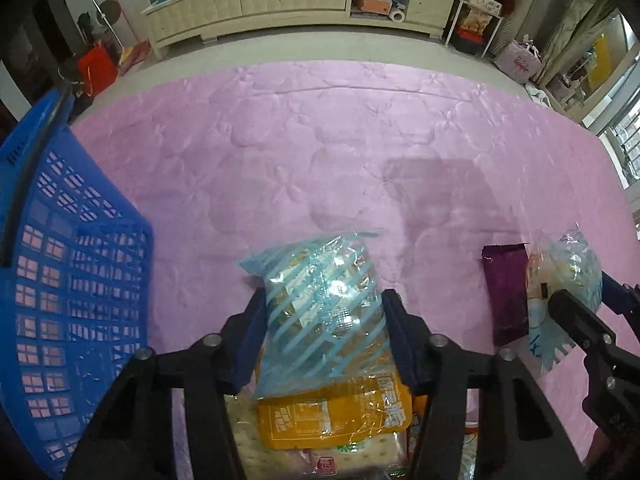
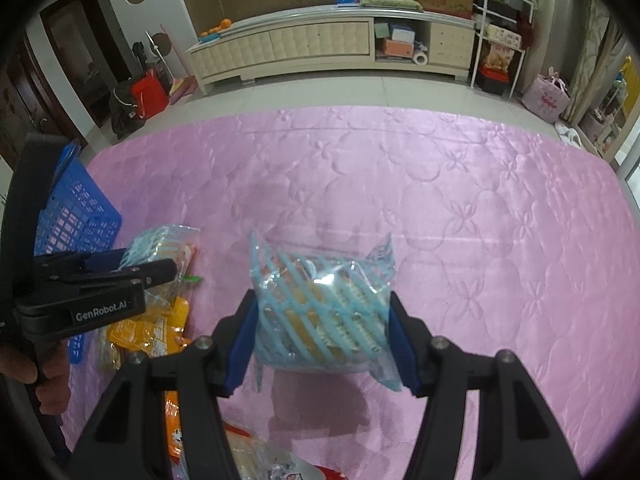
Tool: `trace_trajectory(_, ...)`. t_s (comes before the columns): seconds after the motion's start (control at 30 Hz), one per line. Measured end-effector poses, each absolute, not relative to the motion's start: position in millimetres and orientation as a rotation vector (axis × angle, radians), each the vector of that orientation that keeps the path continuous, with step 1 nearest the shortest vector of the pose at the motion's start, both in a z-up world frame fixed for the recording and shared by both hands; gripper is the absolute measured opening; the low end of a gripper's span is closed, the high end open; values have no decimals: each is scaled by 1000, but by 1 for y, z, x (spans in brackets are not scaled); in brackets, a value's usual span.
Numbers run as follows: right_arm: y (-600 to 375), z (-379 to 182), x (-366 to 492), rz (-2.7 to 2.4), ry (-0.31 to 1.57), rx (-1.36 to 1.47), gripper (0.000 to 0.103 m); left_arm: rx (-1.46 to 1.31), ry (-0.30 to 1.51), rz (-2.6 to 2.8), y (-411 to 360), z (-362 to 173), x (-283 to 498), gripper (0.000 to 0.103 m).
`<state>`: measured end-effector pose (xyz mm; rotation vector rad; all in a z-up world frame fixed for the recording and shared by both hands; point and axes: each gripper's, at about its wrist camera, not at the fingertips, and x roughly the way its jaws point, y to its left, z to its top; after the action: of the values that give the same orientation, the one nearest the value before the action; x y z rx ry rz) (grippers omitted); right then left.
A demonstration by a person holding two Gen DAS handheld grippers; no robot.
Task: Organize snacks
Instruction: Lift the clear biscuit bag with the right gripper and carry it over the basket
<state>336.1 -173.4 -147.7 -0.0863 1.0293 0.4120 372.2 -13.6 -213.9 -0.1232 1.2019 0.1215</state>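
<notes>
A pink quilted bedspread (image 1: 360, 140) fills both views. A blue basket (image 1: 72, 300) stands at nine o'clock, likely the snacks' destination. The left gripper (image 1: 324, 320) pinches a blue-striped snack bag (image 1: 320, 312) atop an orange packet (image 1: 332, 416) on the pile. The right gripper (image 2: 322, 328) clamps another striped bag (image 2: 320, 312), held above the spread. The left tool reads "GenRobot.AI" (image 2: 102, 307).

Two blue-striped clear snack bags (image 1: 320, 312) (image 2: 324, 312), each seemingly clamped, above pink quilt.
</notes>
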Motion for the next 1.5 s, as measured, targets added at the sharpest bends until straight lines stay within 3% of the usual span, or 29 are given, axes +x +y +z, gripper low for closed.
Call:
trace_trajectory(0.53,-159,-101,292,455,1024,-54,64,-131,1047,30,-20,-149,288,51)
trace_trajectory(1.07,-119,-13,214,463,901,-123,64,-83,870,25,28,-51,189,51)
trace_trajectory(1.5,-58,26,208,552,865,-118,64,-43,789,99,100,3,168,51)
